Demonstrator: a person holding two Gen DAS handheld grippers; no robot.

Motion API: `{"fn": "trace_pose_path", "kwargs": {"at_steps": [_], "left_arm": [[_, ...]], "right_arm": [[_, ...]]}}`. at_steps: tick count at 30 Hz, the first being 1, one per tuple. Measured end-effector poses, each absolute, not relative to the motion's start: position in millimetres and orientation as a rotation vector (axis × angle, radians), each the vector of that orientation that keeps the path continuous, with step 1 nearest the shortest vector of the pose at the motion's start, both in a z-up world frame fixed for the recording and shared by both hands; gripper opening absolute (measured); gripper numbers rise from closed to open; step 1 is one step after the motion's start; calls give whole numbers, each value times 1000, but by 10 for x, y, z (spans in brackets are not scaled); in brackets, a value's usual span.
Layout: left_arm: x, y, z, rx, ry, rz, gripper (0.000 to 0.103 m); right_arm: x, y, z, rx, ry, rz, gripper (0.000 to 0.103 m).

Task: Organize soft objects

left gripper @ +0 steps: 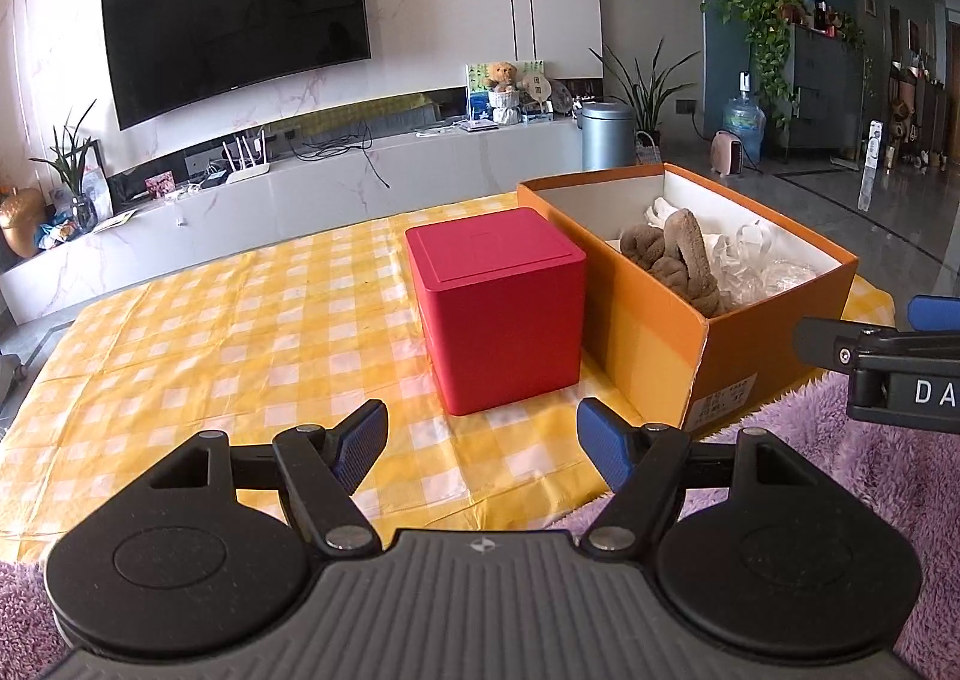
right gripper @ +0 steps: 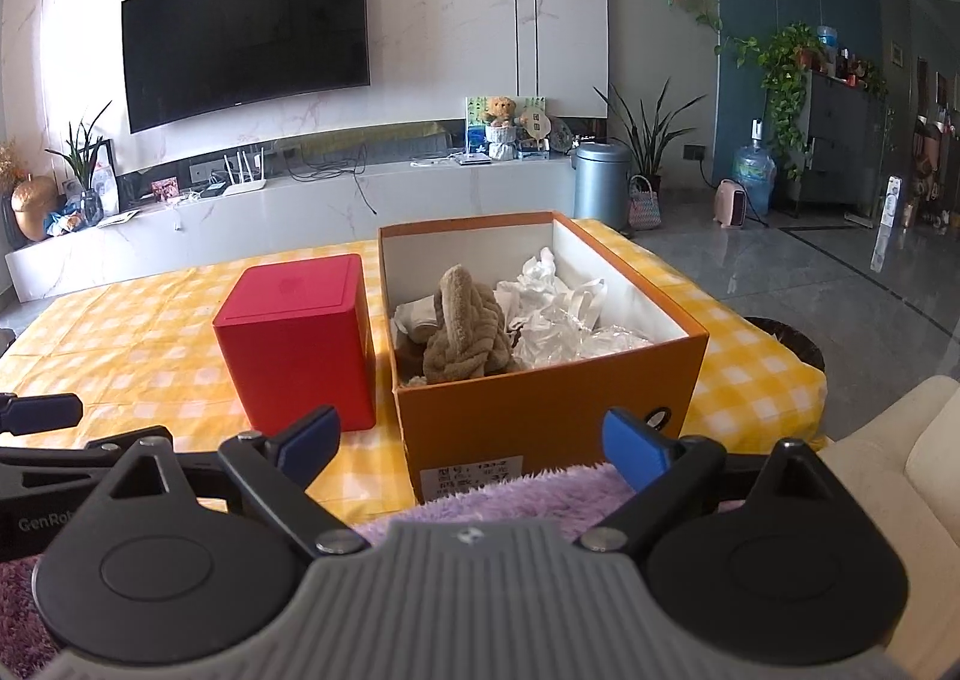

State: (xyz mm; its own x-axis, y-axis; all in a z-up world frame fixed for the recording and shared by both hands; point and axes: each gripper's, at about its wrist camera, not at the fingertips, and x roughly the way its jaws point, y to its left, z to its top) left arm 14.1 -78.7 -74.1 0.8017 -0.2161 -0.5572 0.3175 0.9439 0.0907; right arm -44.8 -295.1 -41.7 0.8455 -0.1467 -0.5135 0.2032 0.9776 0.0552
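Brown knotted plush toy (right gripper: pixel 465 323) in orange cardboard box (right gripper: pixel 540 404): light, soft, compressible; best pinched at upright loop. Left gripper (left gripper: pixel 480 443) and right gripper (right gripper: pixel 471 440) wide apart, empty.

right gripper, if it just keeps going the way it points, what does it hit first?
Probably the near wall of the orange box, dead ahead between the open fingers of the right gripper. The purple rug lies below that line; depth is unclear.

Two boxes – one red box (right gripper: pixel 297 341), one orange box (right gripper: pixel 540 404) – one brown plush (right gripper: pixel 465 329).
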Motion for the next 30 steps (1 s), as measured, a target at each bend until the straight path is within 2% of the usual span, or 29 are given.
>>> {"fn": "trace_pose_path", "kwargs": {"at_steps": [30], "left_arm": [[105,-780,-705,189,593,-287,85]], "right_arm": [[-497,-2956,-373,124,516,-188,93]]}}
